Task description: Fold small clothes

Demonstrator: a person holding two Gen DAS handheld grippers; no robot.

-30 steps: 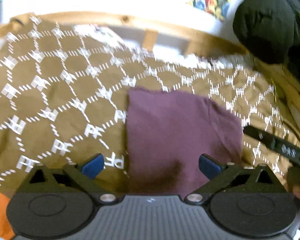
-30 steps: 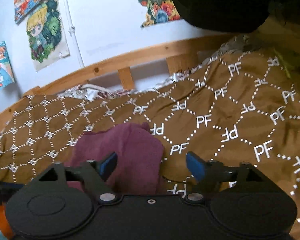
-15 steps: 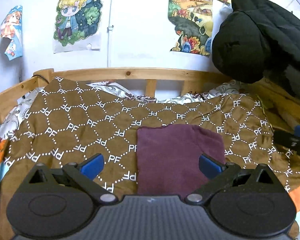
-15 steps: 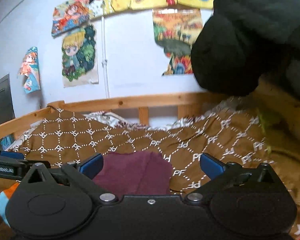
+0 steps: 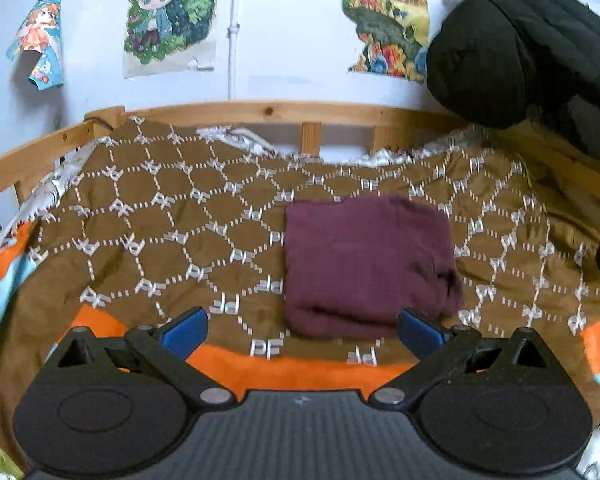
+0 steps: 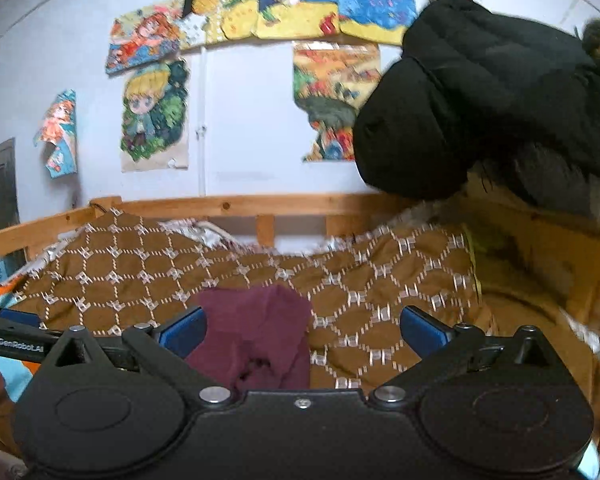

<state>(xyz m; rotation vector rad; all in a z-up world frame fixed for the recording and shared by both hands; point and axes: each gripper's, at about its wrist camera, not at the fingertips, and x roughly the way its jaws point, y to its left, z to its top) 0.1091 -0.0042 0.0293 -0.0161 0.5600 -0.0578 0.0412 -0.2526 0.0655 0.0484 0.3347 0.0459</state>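
- Your folded maroon garment (image 5: 364, 264) lies flat on the brown patterned blanket (image 5: 172, 224), toward its near edge and right of its middle; nothing touches it
- Your left gripper (image 5: 302, 326) hangs just short of the garment's near edge, jaws wide and empty
- Your right gripper (image 6: 302, 326) hangs above the blanket by the garment's right side; its jaws have just been opening and stand wide, with nothing gripped
- A black jacket (image 6: 480, 92) hangs beyond the blanket's far right corner

Cartoon posters (image 6: 155, 114) cover the white wall (image 5: 284, 40) above a wooden bed rail (image 5: 268, 111).
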